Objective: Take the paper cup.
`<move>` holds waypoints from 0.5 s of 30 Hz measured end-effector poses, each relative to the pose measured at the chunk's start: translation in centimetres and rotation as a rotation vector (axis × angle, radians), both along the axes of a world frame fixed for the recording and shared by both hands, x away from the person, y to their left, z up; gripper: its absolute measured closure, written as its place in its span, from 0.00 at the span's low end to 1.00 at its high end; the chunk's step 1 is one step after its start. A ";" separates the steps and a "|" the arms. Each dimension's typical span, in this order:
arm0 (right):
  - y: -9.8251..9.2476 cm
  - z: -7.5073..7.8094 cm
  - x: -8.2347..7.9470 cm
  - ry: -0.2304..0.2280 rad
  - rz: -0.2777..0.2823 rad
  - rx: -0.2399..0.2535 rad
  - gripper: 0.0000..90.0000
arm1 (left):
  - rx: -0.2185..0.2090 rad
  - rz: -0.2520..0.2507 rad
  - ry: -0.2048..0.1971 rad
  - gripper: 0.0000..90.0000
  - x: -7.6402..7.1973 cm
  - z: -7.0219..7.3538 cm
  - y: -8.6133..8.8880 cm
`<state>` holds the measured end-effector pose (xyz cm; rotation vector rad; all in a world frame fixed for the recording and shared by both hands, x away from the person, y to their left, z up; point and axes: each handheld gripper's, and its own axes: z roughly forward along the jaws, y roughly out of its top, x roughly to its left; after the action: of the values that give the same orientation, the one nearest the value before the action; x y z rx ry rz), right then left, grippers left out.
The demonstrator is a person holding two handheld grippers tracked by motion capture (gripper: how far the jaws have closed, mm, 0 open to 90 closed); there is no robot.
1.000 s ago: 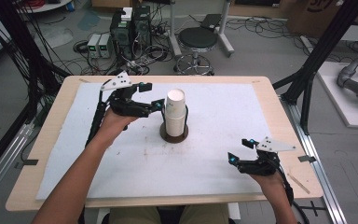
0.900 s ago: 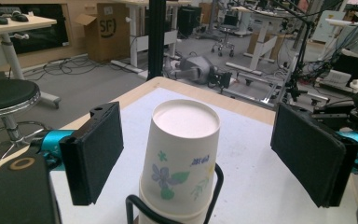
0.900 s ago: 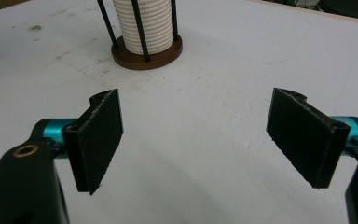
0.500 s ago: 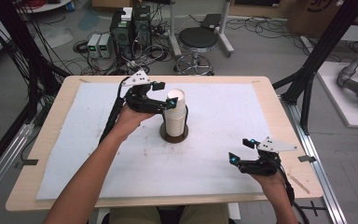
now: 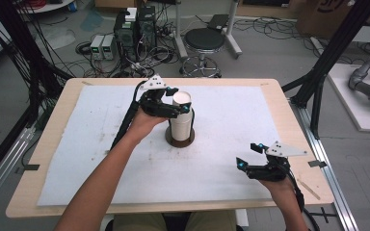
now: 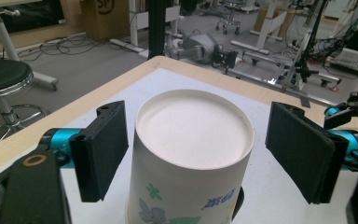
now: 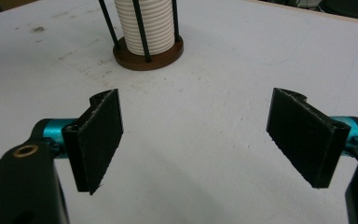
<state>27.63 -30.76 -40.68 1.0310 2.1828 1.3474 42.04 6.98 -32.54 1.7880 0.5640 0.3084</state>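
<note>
Stack of paper cups (image 5: 182,119) standing upside down in a brown round holder (image 5: 179,140) with thin black upright rods, near the middle of the white mat (image 5: 221,120) on the wooden table (image 5: 279,91). Top cup (image 6: 193,154) white, with a blue and green print on its side, base facing up.

Left gripper (image 5: 177,103) level with the top of the stack, 1 jaw on each side of the top cup. Jaws just been closing, cup between them. In the left gripper view, left pad (image 6: 103,149) just beside the cup wall, perhaps touching; right pad (image 6: 298,151) clearly apart from it, a gap showing. Not yet clamped.

Right gripper (image 5: 248,156) low over the mat near the right front corner, well apart from the stack. In the right gripper view, its 2 jaws wide apart, nothing between them but bare mat; ribbed cup rims (image 7: 144,23) and holder base (image 7: 148,55) farther off beyond them.
</note>
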 end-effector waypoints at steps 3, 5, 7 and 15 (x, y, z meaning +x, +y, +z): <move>-0.1 0.0 0.0 0.001 -0.005 0.004 0.21 | 0.007 0.001 0.007 0.26 0.1 -0.2 -0.2; -0.1 0.0 -0.1 0.004 -0.006 0.005 0.21 | 0.010 0.002 0.006 0.28 0.1 -0.2 -0.2; -0.2 0.0 -0.1 0.001 -0.005 0.002 0.21 | 0.012 0.004 0.006 0.29 0.2 -0.2 -0.2; -0.2 -0.1 0.0 0.001 -0.004 0.000 0.21 | 0.011 0.008 0.009 0.37 0.3 -0.2 0.1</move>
<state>27.59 -30.95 -40.76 1.0362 2.1807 1.3458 42.33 7.07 -32.71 1.7984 0.5771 0.3100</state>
